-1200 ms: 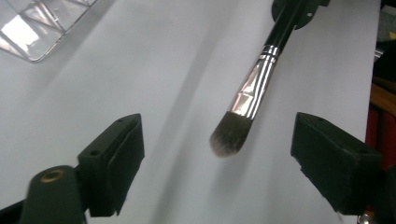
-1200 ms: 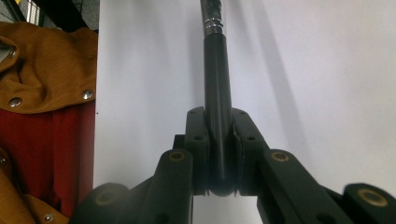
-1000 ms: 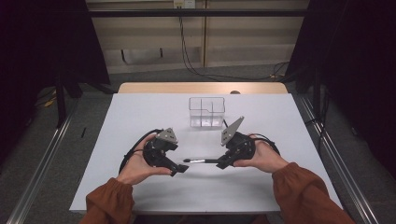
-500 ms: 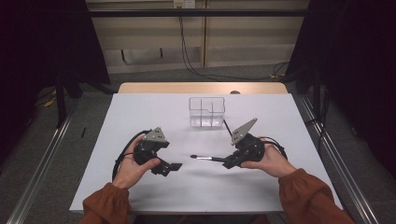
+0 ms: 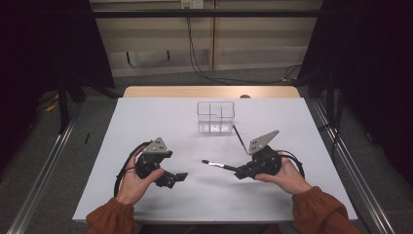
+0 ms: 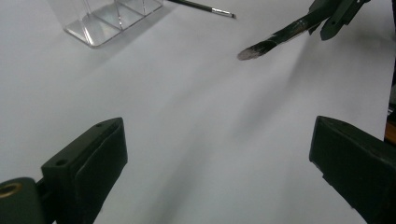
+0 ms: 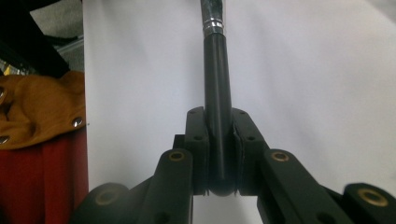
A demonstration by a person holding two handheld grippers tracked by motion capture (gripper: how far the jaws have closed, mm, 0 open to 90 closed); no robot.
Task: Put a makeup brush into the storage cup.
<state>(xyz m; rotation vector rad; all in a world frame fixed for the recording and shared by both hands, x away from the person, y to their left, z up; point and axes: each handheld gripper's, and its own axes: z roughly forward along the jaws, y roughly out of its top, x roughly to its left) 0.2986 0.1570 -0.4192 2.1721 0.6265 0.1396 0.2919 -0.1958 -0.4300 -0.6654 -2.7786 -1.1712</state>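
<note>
Two grippers sit near your edge of the white table, well apart from each other. Your left gripper rests low over bare table with its jaws spread wide and nothing between them; in the left gripper view the two black pads stand at opposite sides of the picture, the right one cut off by the edge. Your right gripper pinches a black-handled brush by the rear of its handle. In the right gripper view the jaws press against both sides of the handle, and the silver ferrule runs out at the top of the picture, so the bristles are cut off there. From the high view the brush points toward your left gripper, its tip well short of it; whether the tip touches the table is hard to tell (the left gripper view shows it blurred and greyish). Farther off, a second thin brush lies on the table just beside a clear divided box, which is partly cropped in the left gripper view. Its compartments look empty, though the clear walls make that hard to judge.
</note>
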